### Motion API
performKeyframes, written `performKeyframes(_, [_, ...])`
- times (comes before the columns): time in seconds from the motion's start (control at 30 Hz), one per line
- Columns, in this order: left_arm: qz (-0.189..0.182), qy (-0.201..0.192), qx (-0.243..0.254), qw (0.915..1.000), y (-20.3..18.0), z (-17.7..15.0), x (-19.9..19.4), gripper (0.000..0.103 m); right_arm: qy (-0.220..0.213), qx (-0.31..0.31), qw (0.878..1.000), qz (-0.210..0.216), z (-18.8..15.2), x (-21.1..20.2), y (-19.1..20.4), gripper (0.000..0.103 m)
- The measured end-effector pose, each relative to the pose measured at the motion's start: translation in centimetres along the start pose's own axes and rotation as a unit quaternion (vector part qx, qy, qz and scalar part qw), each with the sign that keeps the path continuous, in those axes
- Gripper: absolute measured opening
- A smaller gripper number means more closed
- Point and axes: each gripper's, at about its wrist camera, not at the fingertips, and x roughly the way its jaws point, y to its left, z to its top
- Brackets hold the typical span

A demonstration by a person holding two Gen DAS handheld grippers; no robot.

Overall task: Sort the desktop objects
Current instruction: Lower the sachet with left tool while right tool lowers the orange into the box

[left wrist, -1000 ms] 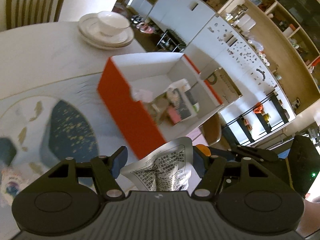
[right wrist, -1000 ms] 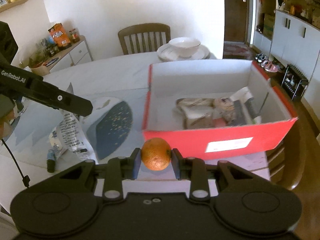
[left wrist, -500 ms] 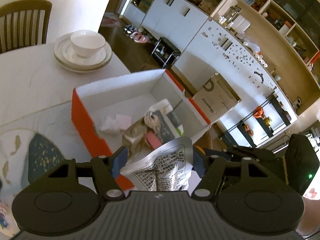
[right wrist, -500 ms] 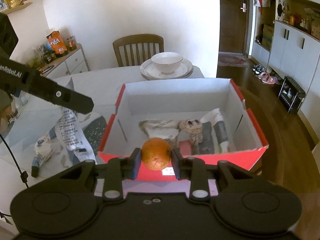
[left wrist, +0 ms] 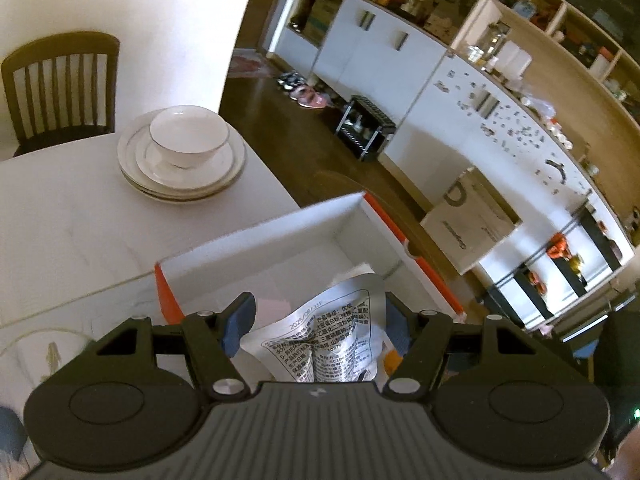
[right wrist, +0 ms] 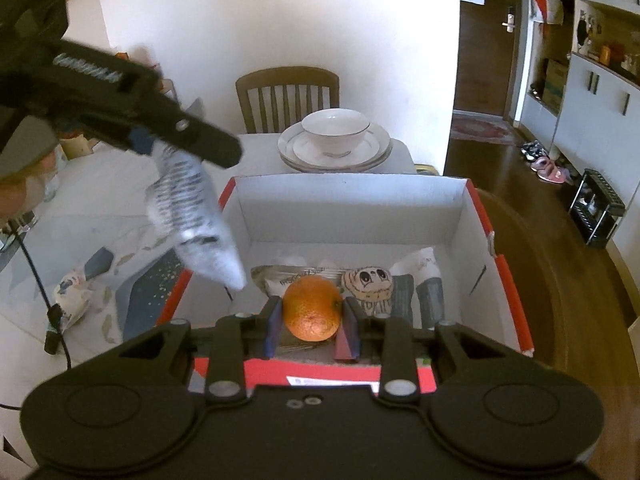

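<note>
Box (right wrist: 506,276): red-orange outside, plain white inside. Orange (right wrist: 312,309): bright orange, dimpled skin. Foil pouch (left wrist: 332,344): silver w/ dense black print. Both hand-held grippers black; left hand-held gripper (left wrist: 316,326) has blue pads, right hand-held gripper (right wrist: 311,326) has one blue pad, other reddish. Bowl (right wrist: 335,130) & plates (right wrist: 378,148): white w/ thin dark rim line. Counter (left wrist: 60,232): white, faintly veined. Mat (right wrist: 148,300): dark blue patch w/ yellow specks. Chair (right wrist: 287,94): brown wood.

Much of my view is blocked or smeared

The foil pouch (right wrist: 192,216) blurs in my right view; my left claw (left wrist: 316,322) body hides the red box (left wrist: 280,236) floor, and its print is too small to read.
</note>
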Motion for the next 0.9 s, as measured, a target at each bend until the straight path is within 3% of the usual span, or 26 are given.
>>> performKeyframes(0.37, [0.040, -0.007, 0.016, 0.9990, 0.2, 3.3, 4.5, 0.068, 0.035, -0.011, 0.999, 0.020, 0.6, 3.4, -0.7, 0.031])
performKeyframes(0.9, [0.076, 0.039, 0.054, 0.9949, 0.4, 3.9, 11.2, 0.068, 0.099, -0.014, 0.993, 0.063, 0.4, 8.0, -0.1, 0.031])
